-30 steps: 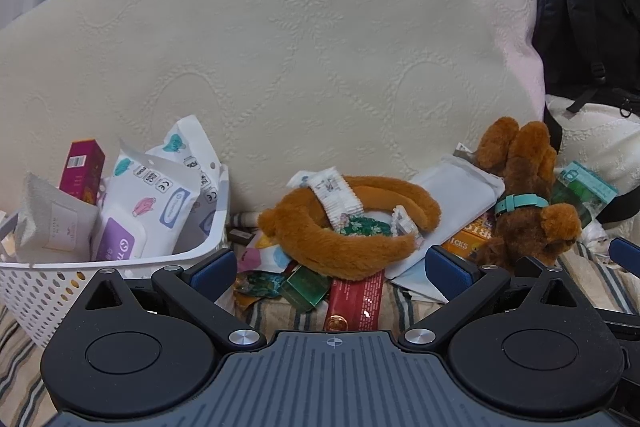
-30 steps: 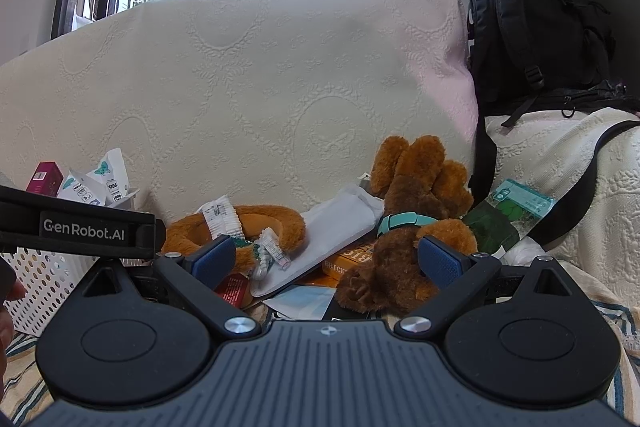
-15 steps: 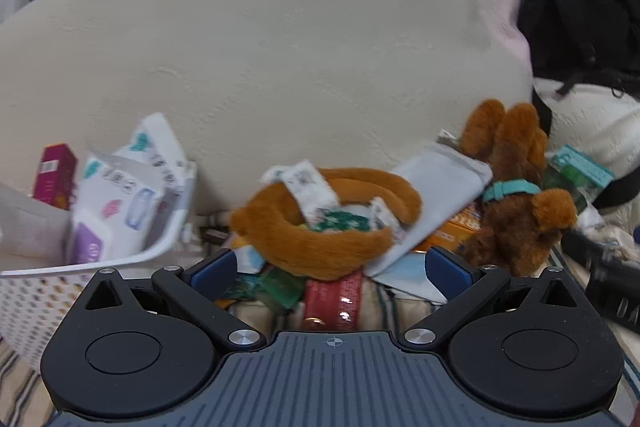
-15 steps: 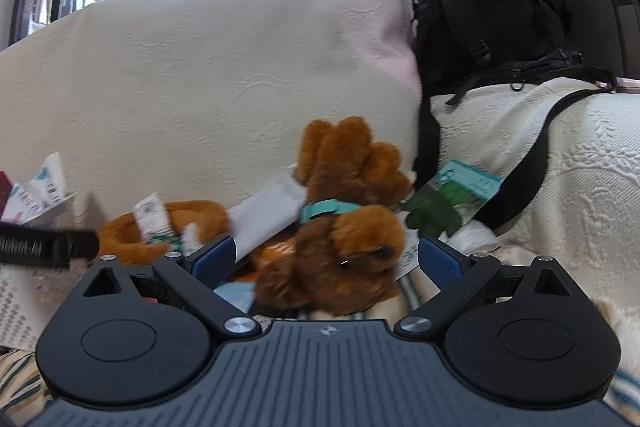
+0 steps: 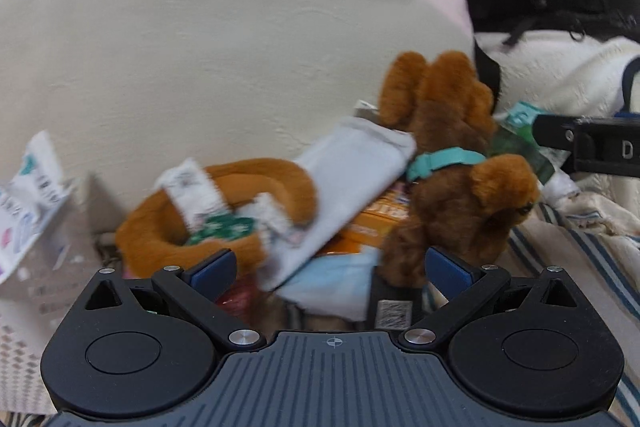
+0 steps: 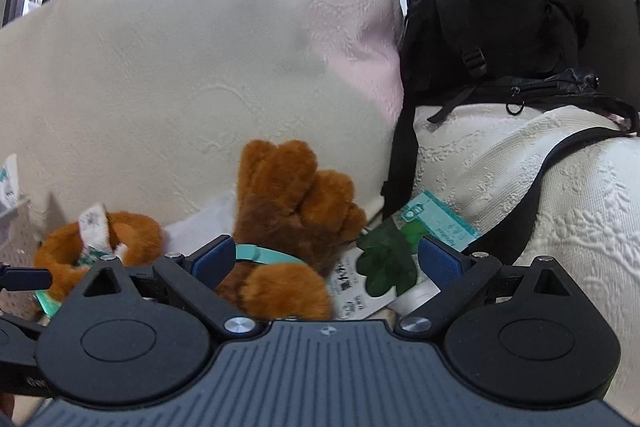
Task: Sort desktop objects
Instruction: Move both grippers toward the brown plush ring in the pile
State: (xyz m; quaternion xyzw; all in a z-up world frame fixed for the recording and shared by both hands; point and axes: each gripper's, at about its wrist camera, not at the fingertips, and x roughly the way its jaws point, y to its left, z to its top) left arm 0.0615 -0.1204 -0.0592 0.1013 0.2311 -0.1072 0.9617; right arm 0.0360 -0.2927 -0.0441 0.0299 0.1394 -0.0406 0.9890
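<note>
The plush dog (image 6: 280,227) sits between the right tongs' (image 6: 320,261) wide-spread fingers. The left tongs (image 5: 330,267) gape wide too, with the dog by their right finger

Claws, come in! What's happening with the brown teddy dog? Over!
Both claws open, empty. Right claw closing on brown plush dog. Green packet beside it.

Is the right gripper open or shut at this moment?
Open. The right gripper has its blue fingers spread wide, with the brown plush dog between them, not clamped.
</note>
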